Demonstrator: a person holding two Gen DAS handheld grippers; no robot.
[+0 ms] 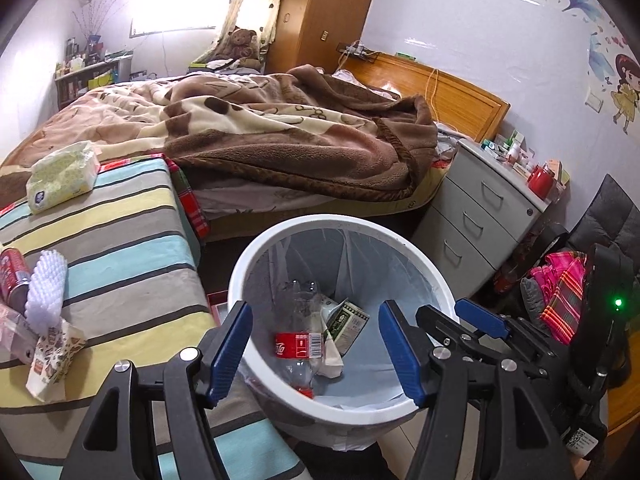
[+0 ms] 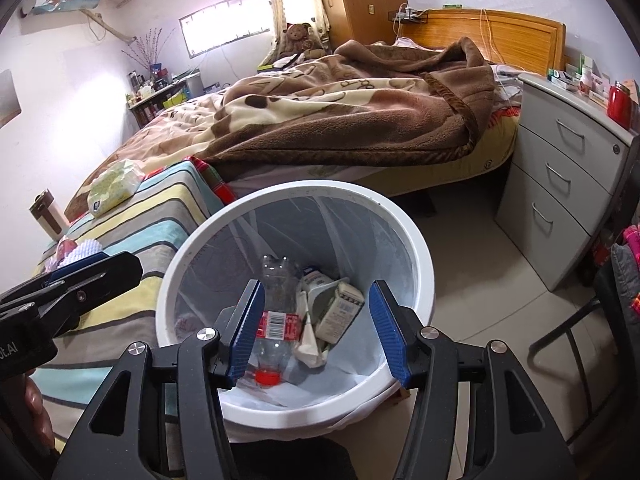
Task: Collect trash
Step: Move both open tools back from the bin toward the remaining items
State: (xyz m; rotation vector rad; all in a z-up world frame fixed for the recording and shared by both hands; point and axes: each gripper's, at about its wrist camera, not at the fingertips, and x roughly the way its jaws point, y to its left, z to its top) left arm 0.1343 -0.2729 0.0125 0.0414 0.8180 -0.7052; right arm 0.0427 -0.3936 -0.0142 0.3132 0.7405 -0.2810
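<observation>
Both grippers hang over the white bin (image 1: 348, 404), which stands on the floor btwn the striped bench (image 1: 120, 248) and the grey drawer unit (image 1: 480, 216).

Left gripper (image 1: 316, 350): jaws apart, nothing btwn the pads, just the bin's inside showing through the gap. Right gripper (image 2: 318, 330): same, jaws spread and empty, pointed down into the bin mouth.

Done so far, judging from what lies in the bin: a clear cola bottle (image 2: 276, 312) w/ red label and red cap lies on the liner, cap toward 6 o'clock; just beside it at 3 o'clock sit a small printed carton (image 2: 340, 312) and a crumpled white paper scrap (image 2: 310, 344), touching each other.

Left to do, prob.: stuff on the striped bench at 9 o'clock of the bin in the left wrist view. A red can (image 1: 12, 276), a white brush (image 1: 48, 286) against it and a printed paper wrapper (image 1: 52, 356) below the brush. The wrapper and can look like trash; the brush prob. not. A tissue pack (image 1: 64, 178) at 10 o'clock, further back on the bench, looks like a keeper too. A brown tumbler (image 2: 50, 214) stands past the far end of the bench in the right wrist view; can't tell if it counts.

Est.: roughly halfway, w/ both grippers free to go for the bench items.
</observation>
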